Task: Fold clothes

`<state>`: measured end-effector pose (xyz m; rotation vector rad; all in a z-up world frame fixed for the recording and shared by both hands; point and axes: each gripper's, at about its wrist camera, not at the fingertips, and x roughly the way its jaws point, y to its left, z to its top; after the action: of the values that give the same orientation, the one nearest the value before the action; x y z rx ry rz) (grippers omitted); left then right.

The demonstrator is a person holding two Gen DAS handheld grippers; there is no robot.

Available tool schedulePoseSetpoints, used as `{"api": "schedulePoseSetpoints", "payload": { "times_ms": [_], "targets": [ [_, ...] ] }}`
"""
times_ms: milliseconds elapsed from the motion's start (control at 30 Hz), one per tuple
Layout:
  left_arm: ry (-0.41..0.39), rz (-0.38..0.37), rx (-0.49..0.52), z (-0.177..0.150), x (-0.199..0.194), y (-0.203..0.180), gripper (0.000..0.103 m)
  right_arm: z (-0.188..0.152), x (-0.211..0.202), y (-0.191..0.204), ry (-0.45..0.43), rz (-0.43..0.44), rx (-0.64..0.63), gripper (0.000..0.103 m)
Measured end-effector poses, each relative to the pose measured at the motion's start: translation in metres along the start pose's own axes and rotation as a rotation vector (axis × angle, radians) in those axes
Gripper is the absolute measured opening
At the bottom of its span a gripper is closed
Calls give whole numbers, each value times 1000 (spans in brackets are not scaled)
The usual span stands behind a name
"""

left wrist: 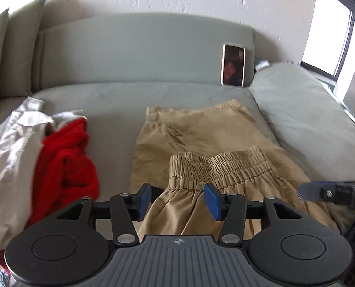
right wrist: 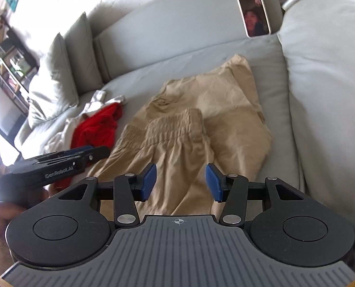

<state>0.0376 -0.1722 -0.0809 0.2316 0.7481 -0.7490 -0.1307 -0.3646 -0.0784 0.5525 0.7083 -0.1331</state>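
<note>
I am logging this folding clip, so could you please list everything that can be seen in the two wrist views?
Trousers: one, tan, middle of the sofa seat, elastic waistband end folded over onto the rest.
Red garment: one, red, crumpled on the seat left of the trousers.
White garment: one, off-white, heaped beside the red garment.
Phone: one, white-edged, propped against the sofa backrest.
Sofa: one, grey-green, under everything.
Cushions: two, grey-green, at the far left corner.
Pillow: one, pale grey, right of the trousers.
Shelf: one, dark, far left.
Left gripper: open, nothing between its blue pads.
Right gripper: open, likewise empty.
</note>
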Motion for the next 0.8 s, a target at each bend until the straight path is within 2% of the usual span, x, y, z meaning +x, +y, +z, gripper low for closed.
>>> {"api": "schedulePoseSetpoints", "payload": {
  "times_ms": [133, 200, 267, 367, 400, 467, 533, 633, 667, 700, 767, 800],
  "targets": [
    [50, -9, -7, 2, 24, 1, 49, 13, 29, -9, 5, 24, 17, 52],
    [66, -28, -5, 1, 32, 1, 41, 19, 46, -13, 17, 27, 31, 52],
    [67, -34, 8, -1, 35, 0, 24, 23, 63, -17, 29, 22, 38, 52],
    [39, -37, 21, 1, 30, -1, 12, 26, 85, -20, 44, 29, 30, 52],
    [21, -41, 20, 2, 27, -1, 12, 25, 88, -18, 40, 28, 6, 30],
    [-26, -48, 22, 5, 17, -4, 12, 23, 85, -12, 8, 13, -45, 22],
    [-69, -50, 28, 10, 13, -8, 12, 23, 75, -7, -41, 20, -59, 20],
    [-26, -34, 26, 14, 29, -11, 13, 24, 66, -6, -108, 4, -63, 20],
    [21, -25, 13, 13, 41, -10, 14, 25, 65, -6, -119, -4, -61, 21],
    [45, -18, -2, 9, 48, -9, 16, 26, 68, -7, -112, -16, -57, 21],
    [88, -2, -28, 3, 61, -8, 19, 26, 87, -11, -25, -56, -46, 24],
    [78, 6, -22, 3, 58, -10, 19, 25, 95, -14, 11, -73, -43, 27]
  ]
}}
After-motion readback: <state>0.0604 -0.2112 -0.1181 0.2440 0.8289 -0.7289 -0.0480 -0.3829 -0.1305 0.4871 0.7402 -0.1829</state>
